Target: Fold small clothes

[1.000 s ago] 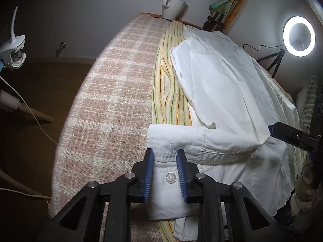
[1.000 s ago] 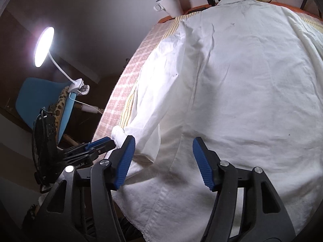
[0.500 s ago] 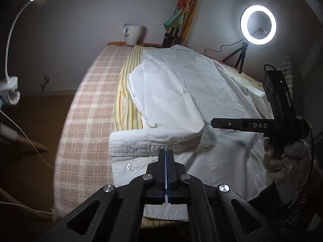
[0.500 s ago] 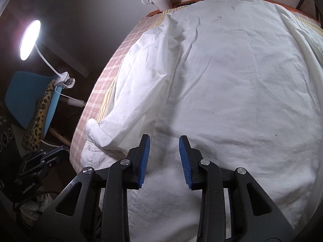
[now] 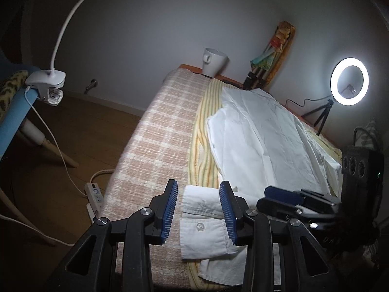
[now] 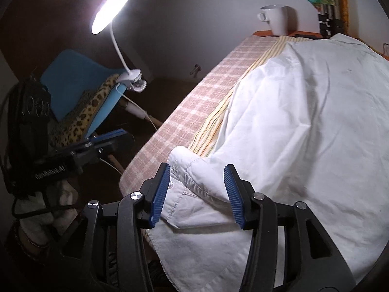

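Note:
A white shirt (image 5: pixel 262 141) lies flat on a striped yellow cloth (image 5: pixel 204 146) over a checked pink cloth (image 5: pixel 158 146) on the table. Its buttoned cuff (image 5: pixel 204 223) lies at the near edge. My left gripper (image 5: pixel 198 213) is open, its jaws on either side of the cuff, above it. My right gripper (image 6: pixel 197 193) is open, its jaws on either side of the folded sleeve end (image 6: pixel 201 180) of the shirt (image 6: pixel 304 121). The right gripper shows in the left wrist view (image 5: pixel 287 199), and the left gripper in the right wrist view (image 6: pixel 107 138).
A white mug (image 5: pixel 214 62) stands at the table's far end (image 6: pixel 274 19). A ring light (image 5: pixel 349 81) on a tripod stands at the far right. A clip lamp (image 6: pixel 111 9) is fixed to a blue chair (image 6: pixel 73 80) left of the table. A power strip (image 5: pixel 93 194) lies on the floor.
The left gripper shut half a second ago and is now open again, pulled back over the cuff. The right gripper narrowed, then widened, and moved left to the sleeve end.

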Action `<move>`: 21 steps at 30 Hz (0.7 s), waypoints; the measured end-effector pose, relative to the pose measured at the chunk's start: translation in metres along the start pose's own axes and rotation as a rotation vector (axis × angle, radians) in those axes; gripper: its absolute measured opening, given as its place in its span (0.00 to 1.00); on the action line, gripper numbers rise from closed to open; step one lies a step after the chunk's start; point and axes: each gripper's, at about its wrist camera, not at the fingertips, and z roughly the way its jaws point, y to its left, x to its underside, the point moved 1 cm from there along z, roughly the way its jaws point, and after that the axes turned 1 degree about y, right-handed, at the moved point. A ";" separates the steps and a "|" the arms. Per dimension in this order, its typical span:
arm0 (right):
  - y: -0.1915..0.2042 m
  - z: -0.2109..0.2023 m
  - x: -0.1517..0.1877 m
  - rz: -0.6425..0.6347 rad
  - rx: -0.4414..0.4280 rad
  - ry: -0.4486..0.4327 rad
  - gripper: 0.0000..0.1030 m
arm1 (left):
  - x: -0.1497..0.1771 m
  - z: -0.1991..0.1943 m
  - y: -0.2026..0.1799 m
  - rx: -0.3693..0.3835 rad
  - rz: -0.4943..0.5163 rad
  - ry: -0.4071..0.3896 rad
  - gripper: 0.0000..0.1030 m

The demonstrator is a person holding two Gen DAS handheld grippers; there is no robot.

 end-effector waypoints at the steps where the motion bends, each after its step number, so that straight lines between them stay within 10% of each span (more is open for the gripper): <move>1: 0.004 0.010 0.003 -0.026 0.008 0.024 0.47 | -0.001 -0.002 0.005 -0.007 -0.011 -0.007 0.35; 4: 0.011 0.029 0.015 -0.119 0.068 0.075 0.46 | 0.000 -0.003 0.016 -0.021 -0.029 -0.011 0.35; 8: 0.008 0.030 0.027 -0.203 0.128 0.096 0.09 | 0.000 0.000 0.018 -0.028 -0.029 -0.003 0.34; 21: 0.000 -0.048 0.071 -0.358 0.137 0.030 0.05 | 0.006 0.009 0.000 0.018 0.009 0.041 0.35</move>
